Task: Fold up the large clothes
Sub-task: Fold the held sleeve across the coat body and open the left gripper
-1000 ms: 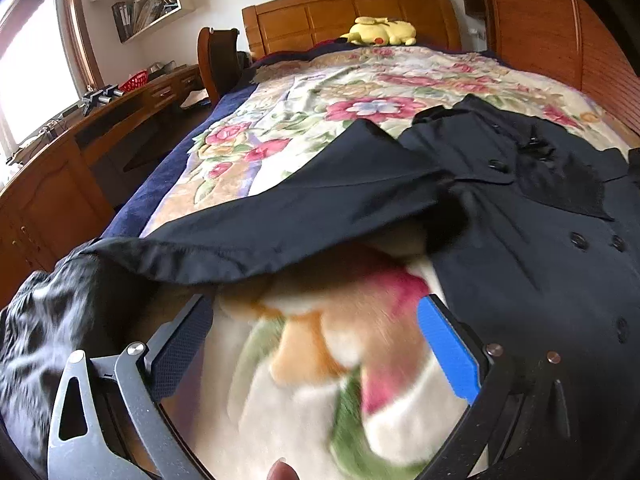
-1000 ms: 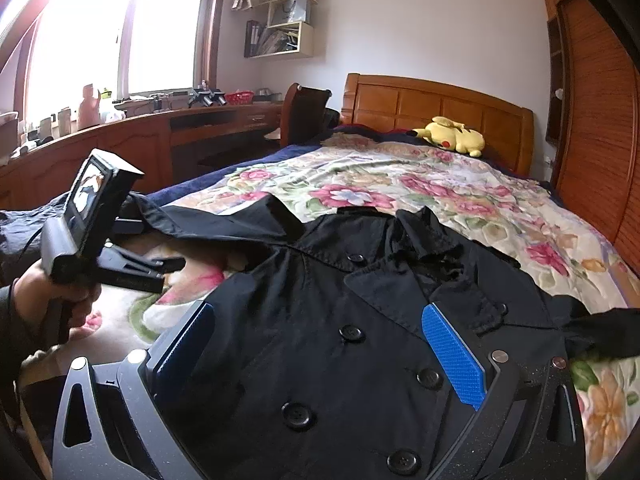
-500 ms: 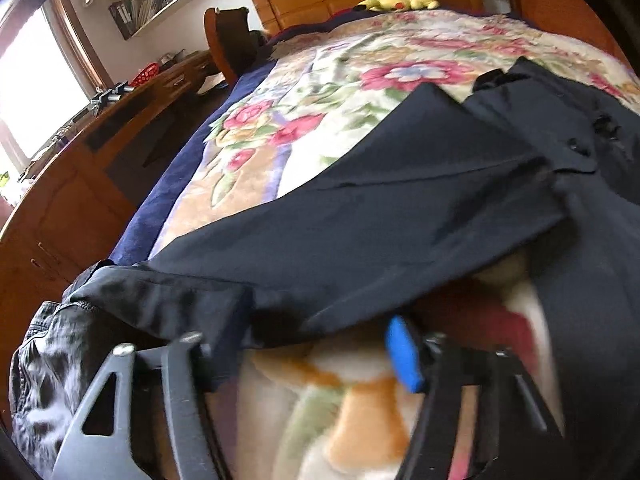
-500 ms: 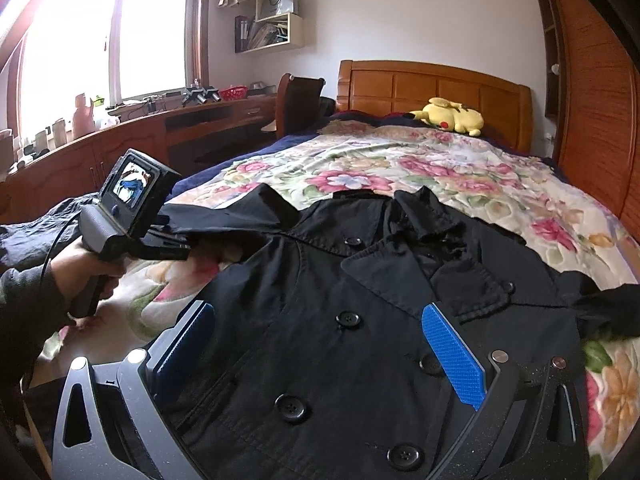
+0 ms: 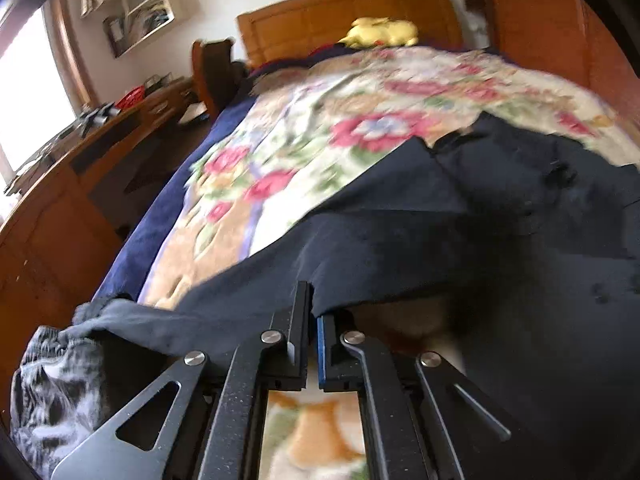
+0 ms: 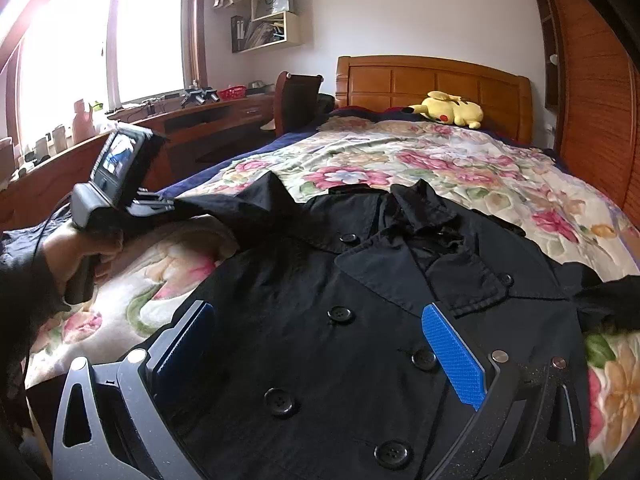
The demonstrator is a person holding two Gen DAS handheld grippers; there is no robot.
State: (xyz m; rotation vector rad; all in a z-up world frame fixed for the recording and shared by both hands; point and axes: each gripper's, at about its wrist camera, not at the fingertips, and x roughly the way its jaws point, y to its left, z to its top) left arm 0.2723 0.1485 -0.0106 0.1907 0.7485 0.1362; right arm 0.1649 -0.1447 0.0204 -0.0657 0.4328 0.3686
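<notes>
- My left gripper point(image 5: 313, 316) is clenched on the lower edge of the long black sleeve point(image 5: 360, 248); the jaws stand nearly together with the fabric edge pinched between them. I judge the grip sits on the hem so the sleeve can be carried across the body as one flat panel.
- In the right wrist view the same left gripper point(image 6: 160, 203) holds that sleeve raised off the bed, stretched out to the coat's side.
- My right gripper point(image 6: 320, 352) is released, its blue-padded jaws wide apart, hovering over the buttoned front. It grasps nothing; I judge it is placed to pin or smooth the front while the sleeve comes over.
- The black double-breasted cotton coat point(image 6: 360, 300) lies face up, collar toward the headboard, spread flat on the floral plush bedspread point(image 6: 460, 168), which gives a broad surface for folding.
- A crumpled dark grey garment point(image 5: 56, 384) sits at the bed's near-left edge, just beside the sleeve cuff.
- A yellow plush toy point(image 6: 448, 108) rests against the wooden slatted headboard point(image 6: 432, 76), well apart from the coat.
- Writing: none legible on coat, grippers or shelf items; the small screen on the left gripper is too small to read.
</notes>
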